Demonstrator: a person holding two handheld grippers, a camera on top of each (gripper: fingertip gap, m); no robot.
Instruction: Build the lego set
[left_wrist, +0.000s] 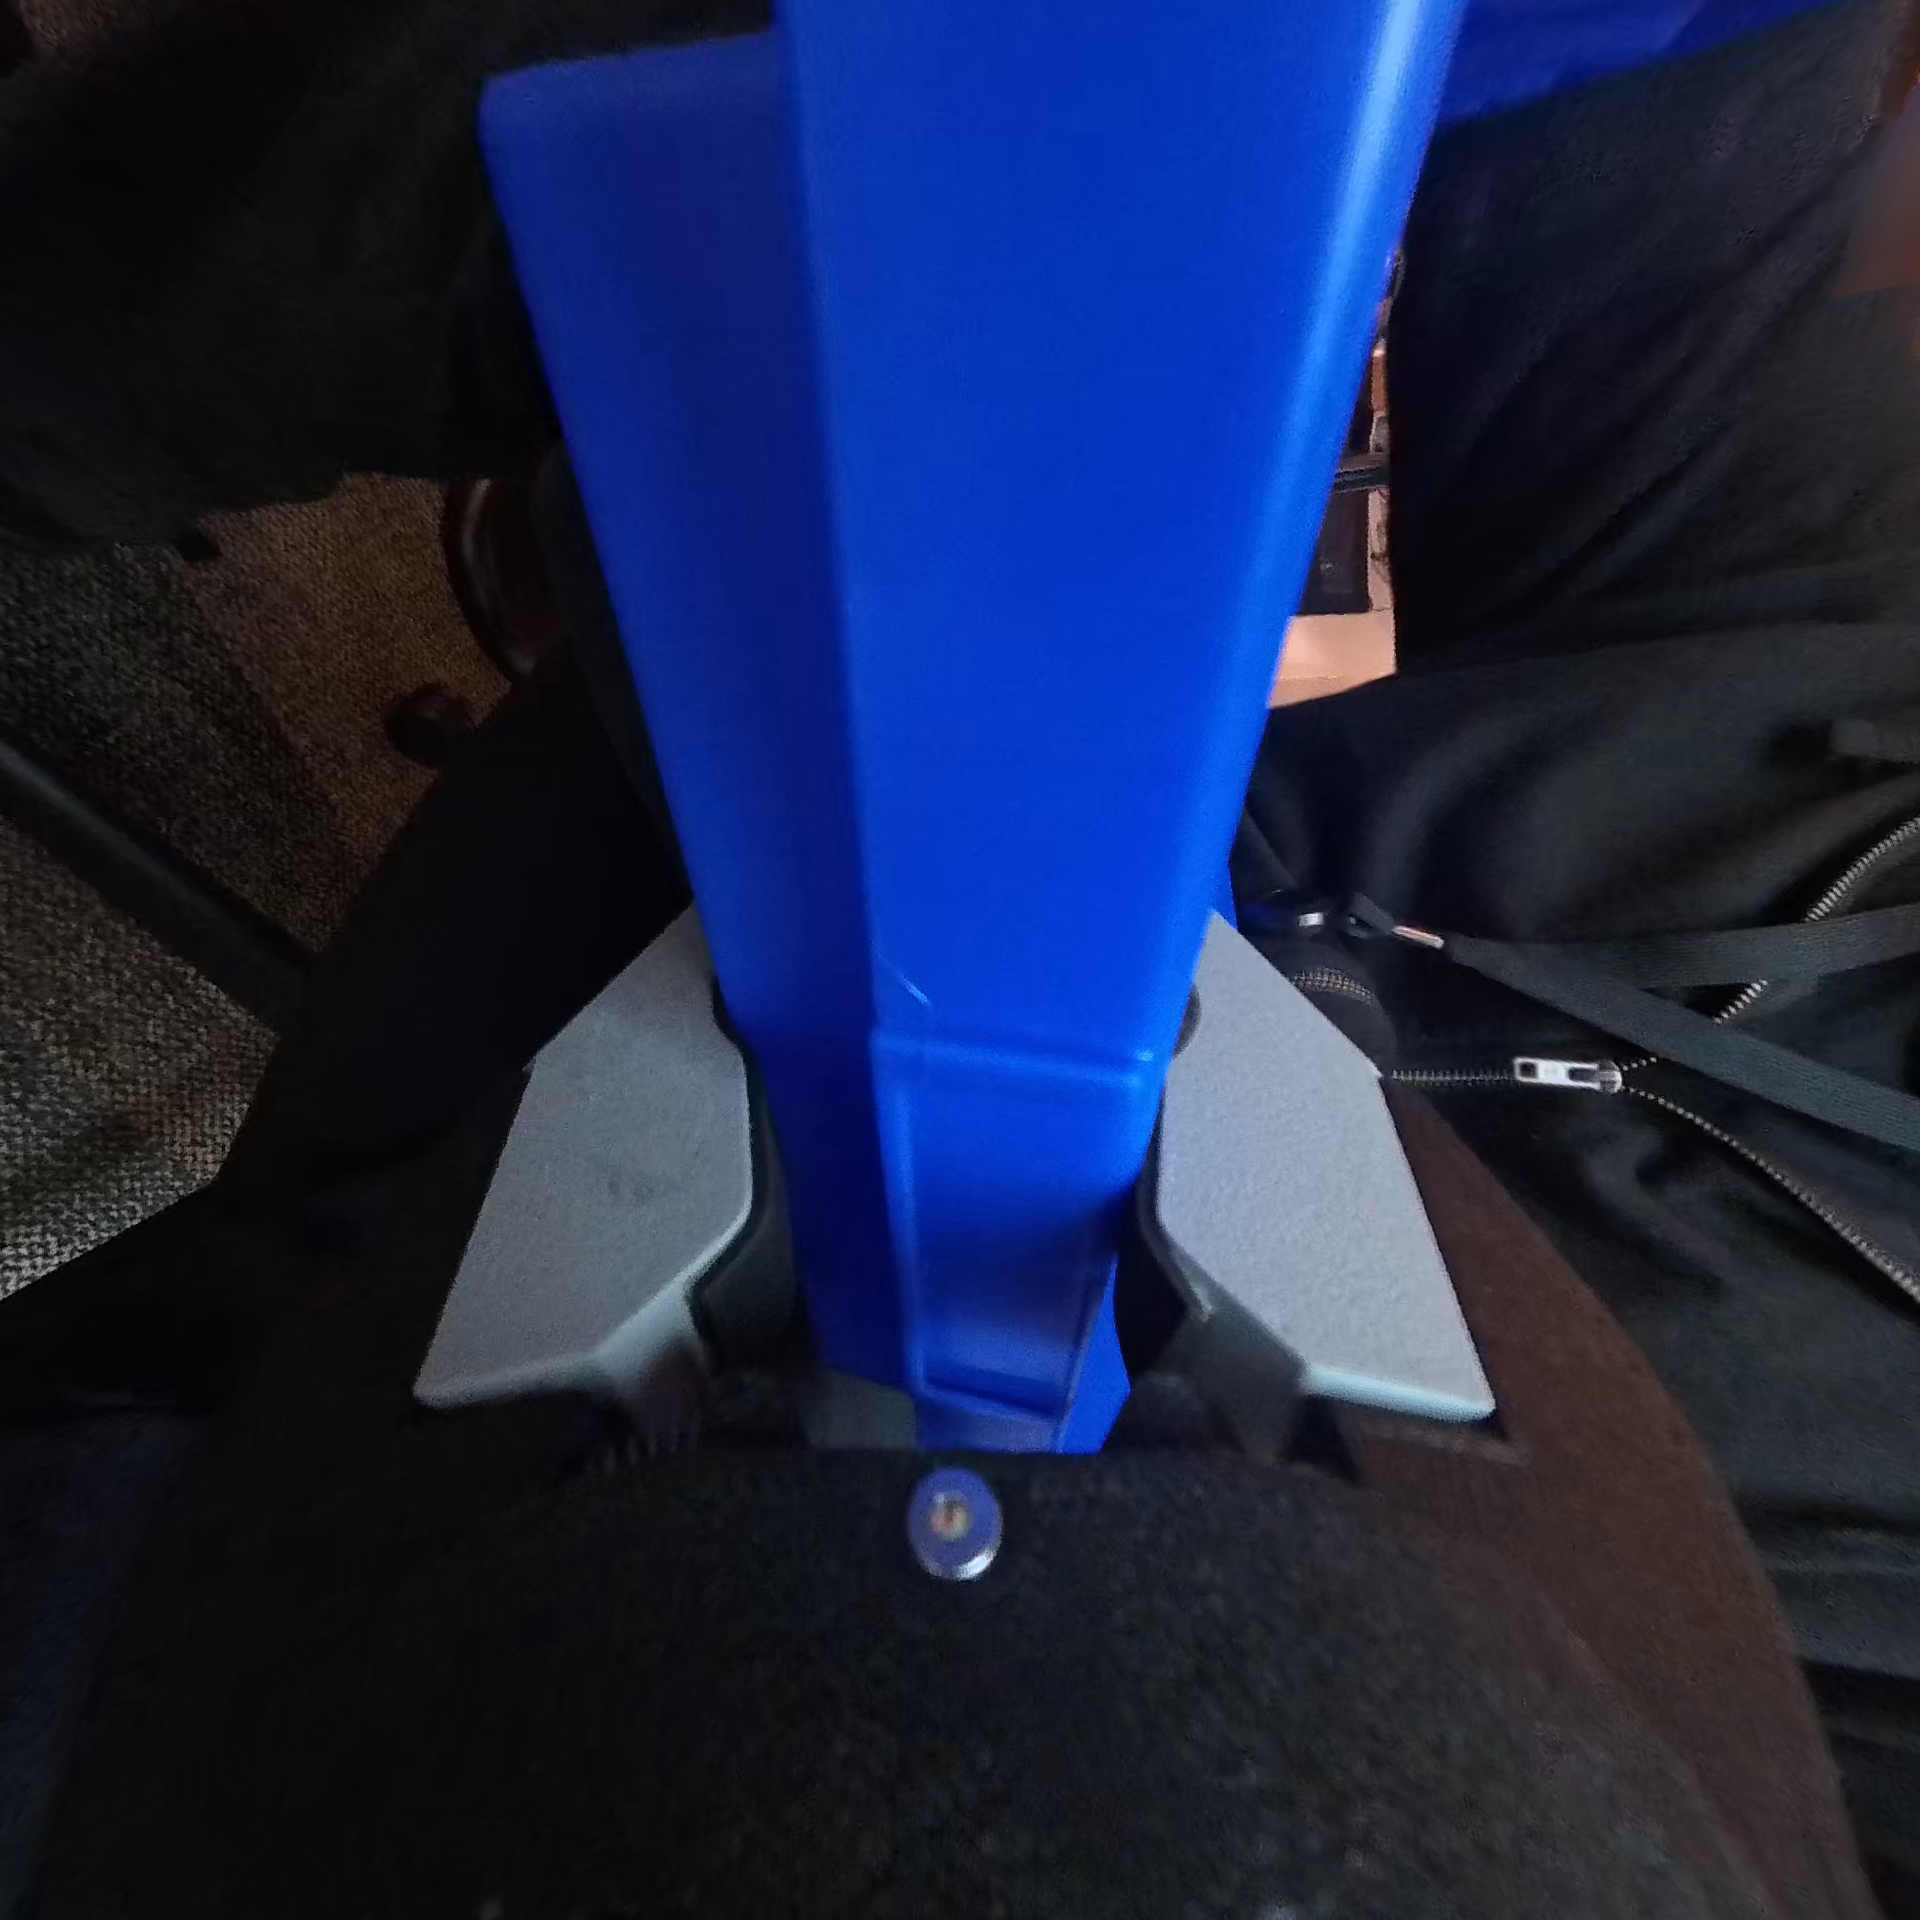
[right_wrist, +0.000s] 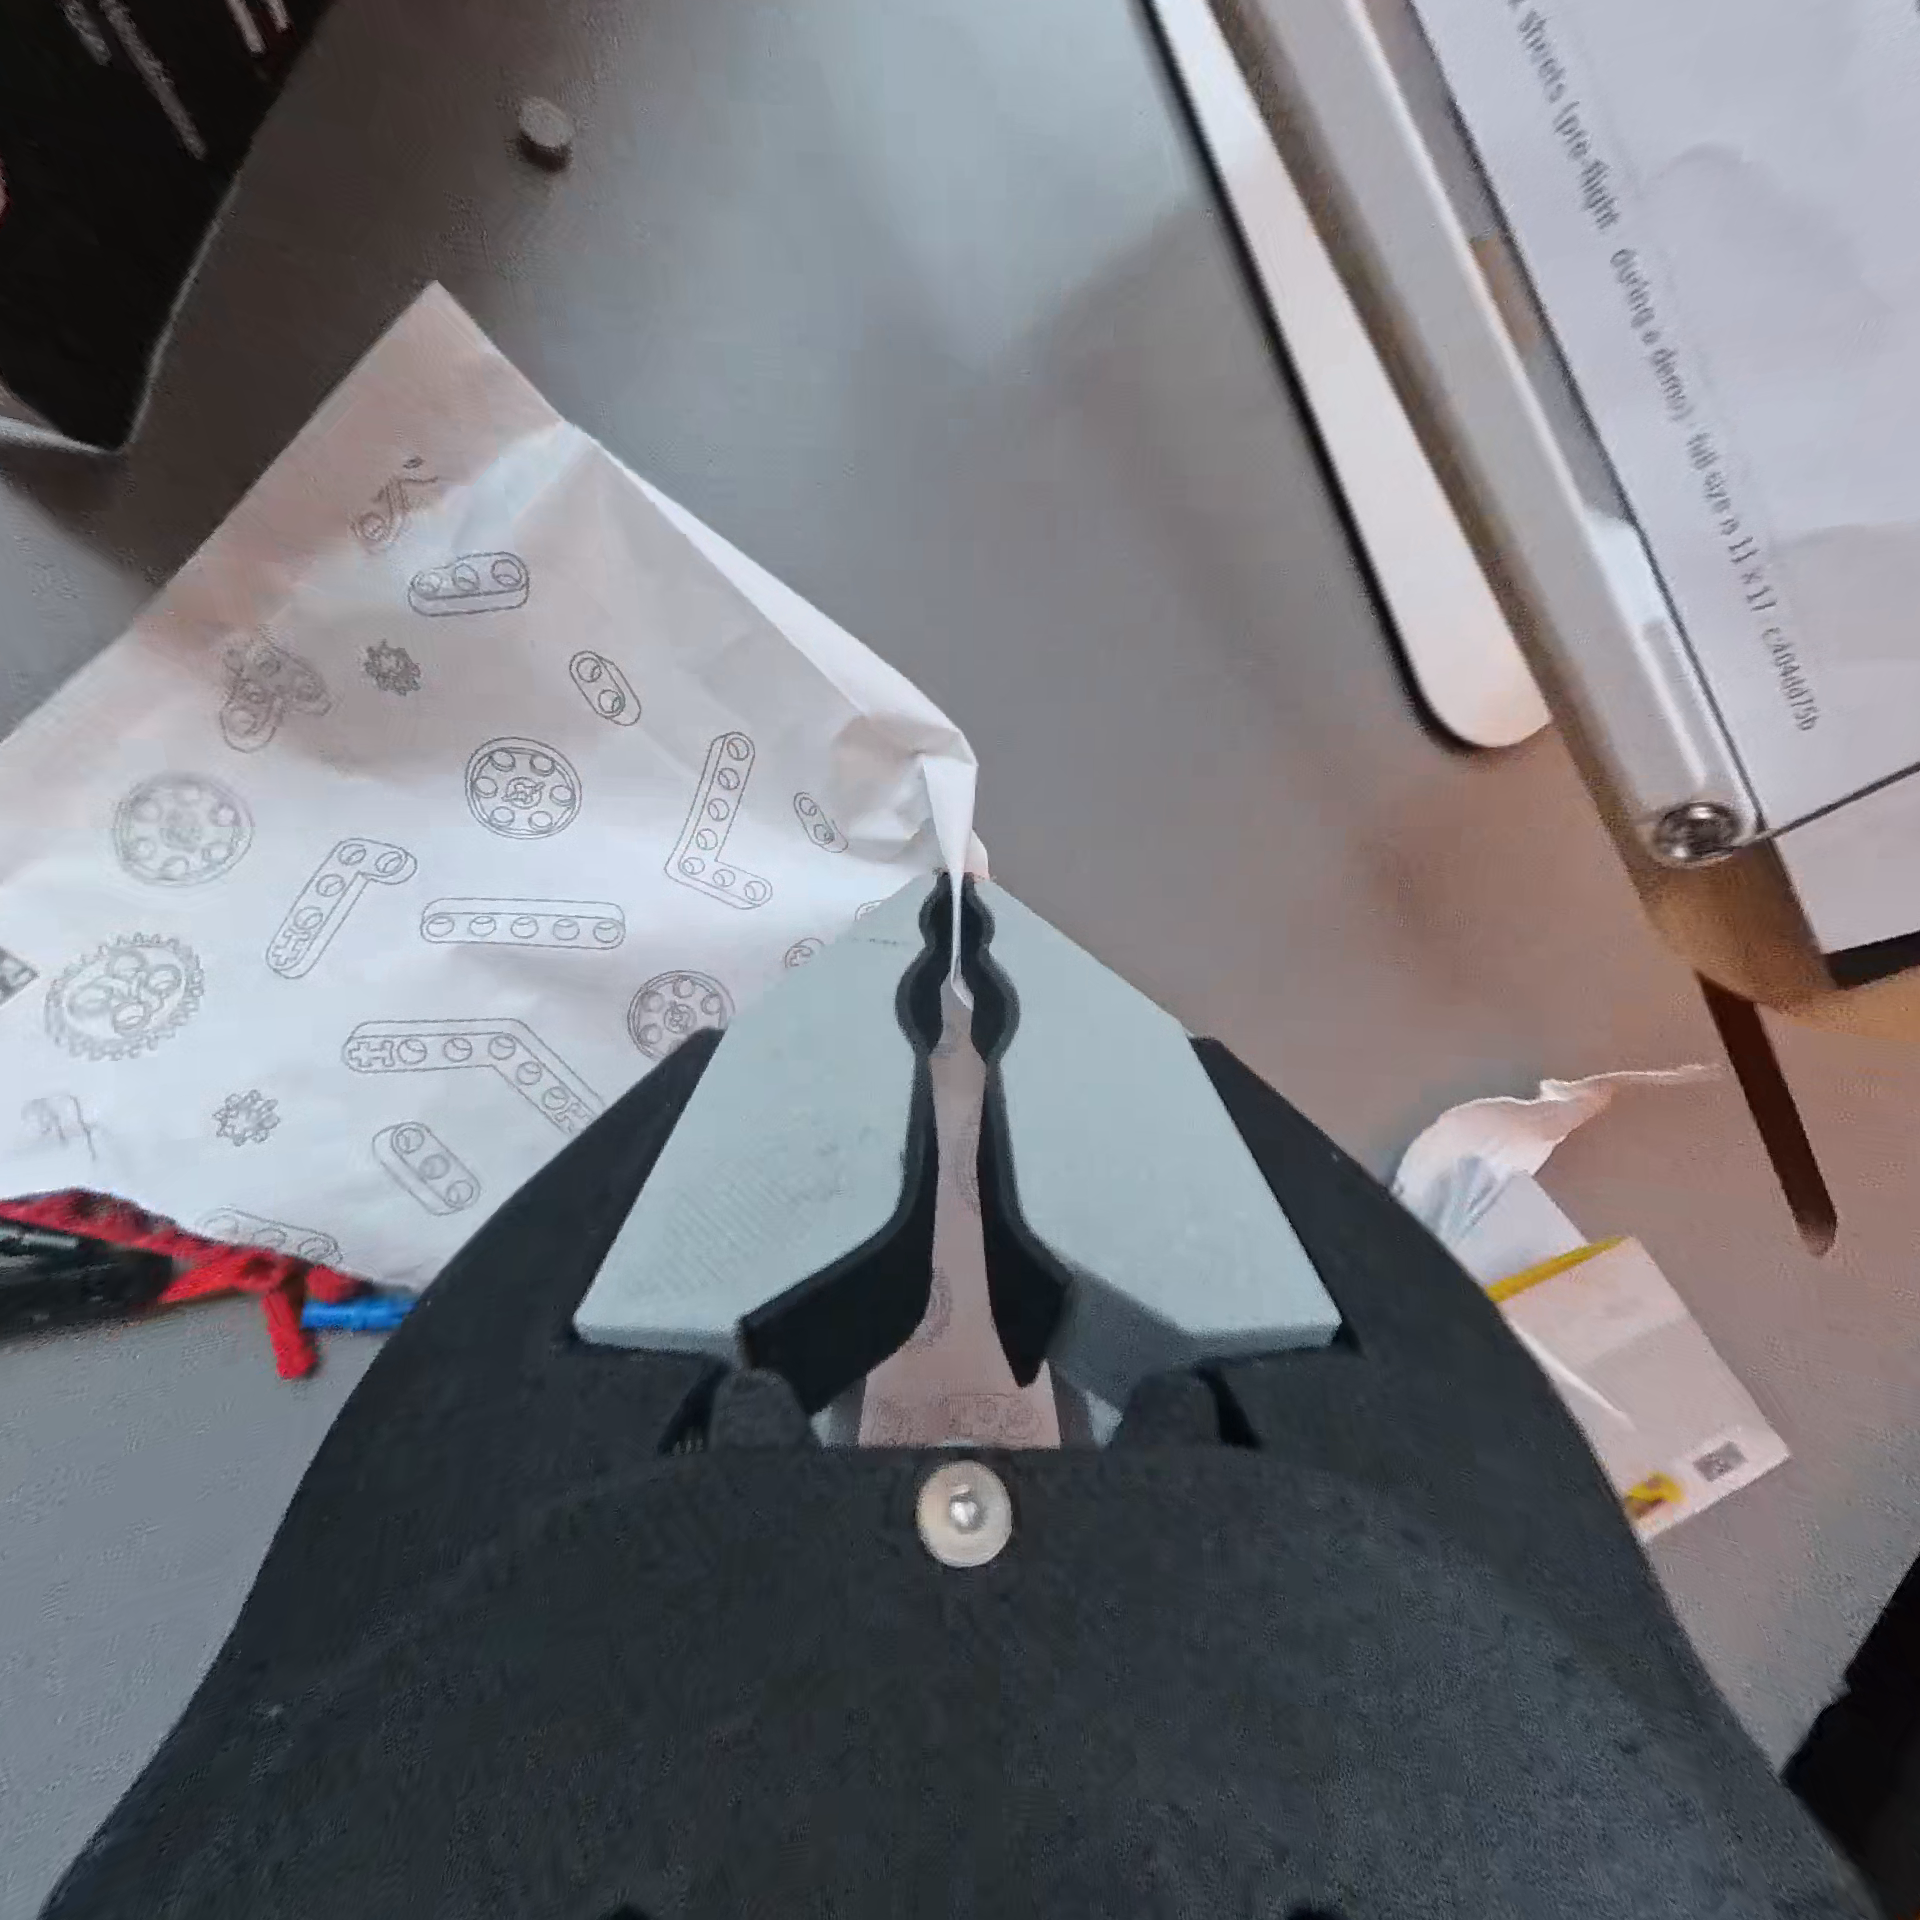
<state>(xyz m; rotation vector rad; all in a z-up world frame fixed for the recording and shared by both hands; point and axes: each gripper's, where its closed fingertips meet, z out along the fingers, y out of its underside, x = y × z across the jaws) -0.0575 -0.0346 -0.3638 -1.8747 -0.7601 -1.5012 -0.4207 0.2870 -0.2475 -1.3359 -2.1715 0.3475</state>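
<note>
A: Start at the jaws. R side?

B: Right gripper (right_wrist: 958, 883) had jaws together, clamped on a corner of the white paper bag (right_wrist: 416, 790). Corner was pulled up into a crumpled peak betw. the tips; a thin strip of paper ran down the gap behind them.

A: Bag itself?

B: Printed w/ grey outline drawings of beams & gears. It lay on the grey table (right_wrist: 935, 416), spread to the left of the jaws.

A: Lego parts?

B: Red and black pieces (right_wrist: 156, 1262) w/ a small blue piece (right_wrist: 353, 1314) sat at the bag's lower edge, left side, on the table. Blurred; couldn't tell if joined.

A: Elsewhere in that view?

B: A second torn white bag (right_wrist: 1558, 1247) w/ a yellow stripe lay to the right. A metal-framed board (right_wrist: 1558, 520) carrying a printed sheet ran along the upper right.

A: L side?

B: Left gripper (left_wrist: 956, 1195) held a tall blue plastic piece (left_wrist: 1039, 520) betw. its grey fingers (left_wrist: 623, 1174), jaws closed against both sides of its base. Piece filled the centre of the view.

A: Surroundings?

B: Speckled carpet (left_wrist: 156, 987) at left; dark zipped garment (left_wrist: 1662, 1143) at right. No table seen there.
</note>
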